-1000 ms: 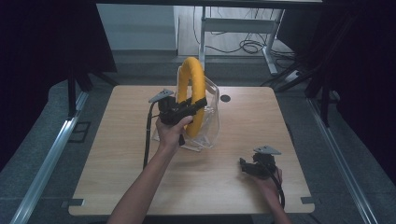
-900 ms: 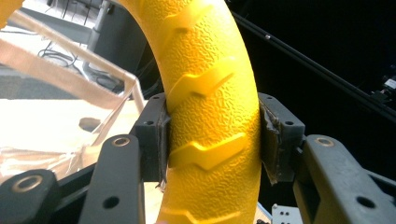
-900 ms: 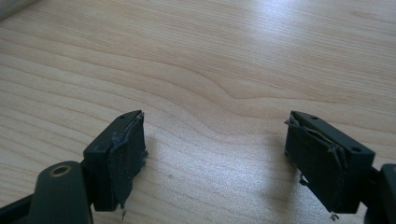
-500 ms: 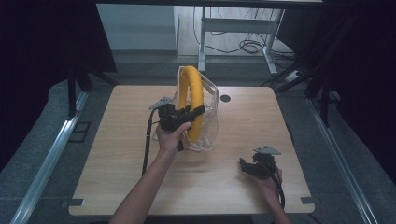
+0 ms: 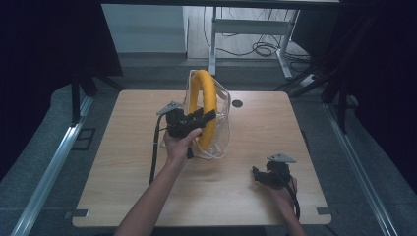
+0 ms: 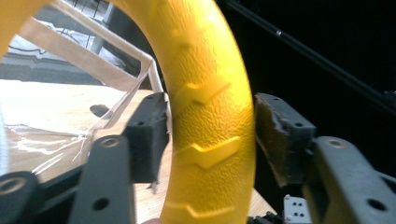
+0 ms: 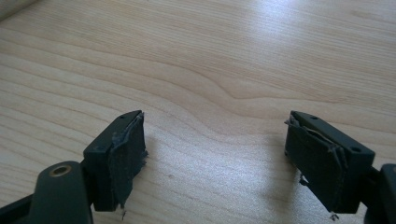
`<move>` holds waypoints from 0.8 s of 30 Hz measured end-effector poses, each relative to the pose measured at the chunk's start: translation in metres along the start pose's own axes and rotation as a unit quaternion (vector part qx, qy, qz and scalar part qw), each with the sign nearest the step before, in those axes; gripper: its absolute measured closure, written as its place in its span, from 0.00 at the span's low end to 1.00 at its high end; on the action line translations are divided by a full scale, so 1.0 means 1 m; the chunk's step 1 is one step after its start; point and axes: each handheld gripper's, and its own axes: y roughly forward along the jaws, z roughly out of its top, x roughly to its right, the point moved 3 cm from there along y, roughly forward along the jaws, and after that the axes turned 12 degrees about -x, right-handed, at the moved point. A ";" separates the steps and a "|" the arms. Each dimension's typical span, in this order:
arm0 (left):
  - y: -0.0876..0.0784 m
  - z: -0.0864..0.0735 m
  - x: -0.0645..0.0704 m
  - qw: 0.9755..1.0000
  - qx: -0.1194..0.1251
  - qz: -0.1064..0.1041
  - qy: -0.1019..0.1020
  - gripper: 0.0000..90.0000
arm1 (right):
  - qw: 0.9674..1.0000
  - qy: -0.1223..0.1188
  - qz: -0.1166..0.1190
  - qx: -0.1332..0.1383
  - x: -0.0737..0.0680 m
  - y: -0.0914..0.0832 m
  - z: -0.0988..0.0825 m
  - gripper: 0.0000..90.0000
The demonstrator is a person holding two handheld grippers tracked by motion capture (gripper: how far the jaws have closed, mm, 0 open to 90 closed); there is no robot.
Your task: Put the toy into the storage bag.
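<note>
Left gripper (image 6: 205, 140) just opened, pads off the ring (image 5: 206, 105): released upright in the clear bag (image 5: 222, 123), centre frame, yellow band between the jaws. Right gripper (image 7: 224, 154) wide and empty, lower right. Placing looks done; withdrawal likely next.

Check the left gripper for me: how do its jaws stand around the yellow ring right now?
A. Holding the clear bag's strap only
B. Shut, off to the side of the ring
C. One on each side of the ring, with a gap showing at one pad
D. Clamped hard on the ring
C: in the left gripper view the yellow ring stands between the left gripper's two pads, with a dark gap at one pad; the jaws have just been opening.
</note>
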 end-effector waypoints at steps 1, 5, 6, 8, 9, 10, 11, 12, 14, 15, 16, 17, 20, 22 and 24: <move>-0.003 0.001 0.001 1.000 0.005 -0.001 0.002 0.46 | 1.000 0.000 0.000 0.000 0.000 0.000 0.000 0.22; -0.016 0.003 0.001 1.000 0.007 0.002 0.014 0.45 | 1.000 0.001 0.000 0.000 0.000 0.000 0.000 0.22; -0.018 0.003 0.001 1.000 0.004 0.004 0.015 0.45 | 1.000 0.001 0.000 0.000 0.000 0.000 0.000 0.22; -0.023 0.001 0.000 1.000 -0.002 0.008 0.022 0.45 | 1.000 0.001 0.001 0.000 0.000 0.000 0.000 0.22; -0.023 0.001 0.000 1.000 -0.002 0.008 0.022 0.44 | 1.000 0.001 0.001 0.000 0.000 0.000 0.000 0.22; -0.028 -0.001 -0.002 0.999 -0.011 0.014 0.030 0.44 | 1.000 0.000 0.001 0.000 0.000 0.000 0.000 0.22; -0.031 -0.002 -0.004 0.999 -0.014 0.016 0.035 0.44 | 1.000 0.000 0.000 0.000 0.000 0.000 0.000 0.22; -0.031 -0.002 -0.004 0.999 -0.014 0.016 0.035 0.44 | 1.000 0.000 0.000 0.000 0.000 0.000 0.000 0.22; -0.036 -0.004 -0.007 0.999 -0.018 0.020 0.040 0.43 | 1.000 0.000 0.001 -0.001 0.000 0.000 0.000 0.22; -0.042 -0.007 -0.010 0.998 -0.023 0.024 0.044 0.43 | 1.000 0.000 0.001 -0.001 0.000 0.000 0.000 0.22; -0.042 -0.007 -0.010 0.998 -0.023 0.024 0.044 0.42 | 1.000 0.000 0.001 -0.001 0.000 0.000 0.000 0.22; -0.048 -0.010 -0.012 0.998 -0.028 0.026 0.048 0.42 | 1.000 0.001 0.000 0.000 0.000 0.000 0.000 0.22; -0.057 -0.016 -0.015 0.997 -0.037 0.035 0.057 0.41 | 1.000 0.002 0.001 -0.001 0.000 0.000 0.000 0.22; -0.062 -0.022 -0.016 0.997 -0.042 0.036 0.057 0.41 | 1.000 0.002 0.001 -0.001 0.000 0.000 0.000 0.23; -0.064 -0.024 -0.017 0.997 -0.046 0.036 0.058 0.41 | 1.000 0.002 0.000 -0.001 0.000 0.000 0.000 0.23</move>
